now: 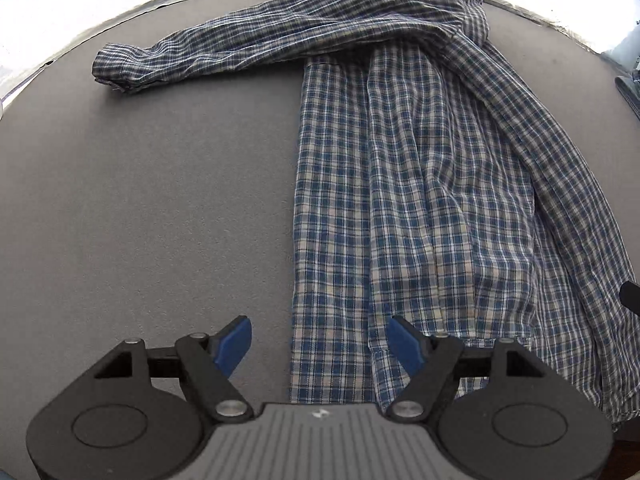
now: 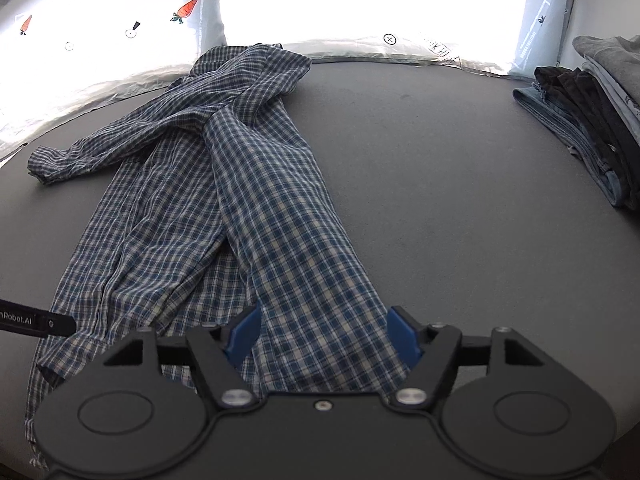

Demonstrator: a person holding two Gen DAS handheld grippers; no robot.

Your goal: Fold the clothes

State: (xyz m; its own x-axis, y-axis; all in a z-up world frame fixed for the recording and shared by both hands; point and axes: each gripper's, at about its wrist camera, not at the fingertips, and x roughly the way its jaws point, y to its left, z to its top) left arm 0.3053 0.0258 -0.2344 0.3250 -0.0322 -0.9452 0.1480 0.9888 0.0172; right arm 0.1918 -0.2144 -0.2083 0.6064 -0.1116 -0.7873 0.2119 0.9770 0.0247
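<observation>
Shirt (image 1: 420,184), blue plaid, lies spread ahead of my jaws on the grey table (image 1: 140,200). My left gripper (image 1: 320,340) is released over its hem; my right gripper (image 2: 322,332) gapes, straddling a sleeve (image 2: 288,216). Folded clothes (image 2: 592,120) sit far right.

A blue-and-white plaid shirt (image 1: 420,208) lies spread on the grey table (image 1: 140,200), its body running away from the left gripper (image 1: 320,344). One sleeve (image 1: 224,52) stretches out flat to the left from the shirt's far end; the other sleeve (image 1: 560,168) is folded down along the shirt's right side. The gripper's blue fingertips (image 1: 236,344) stand wide apart, straddling the shirt's near left edge, gripping nothing.
</observation>
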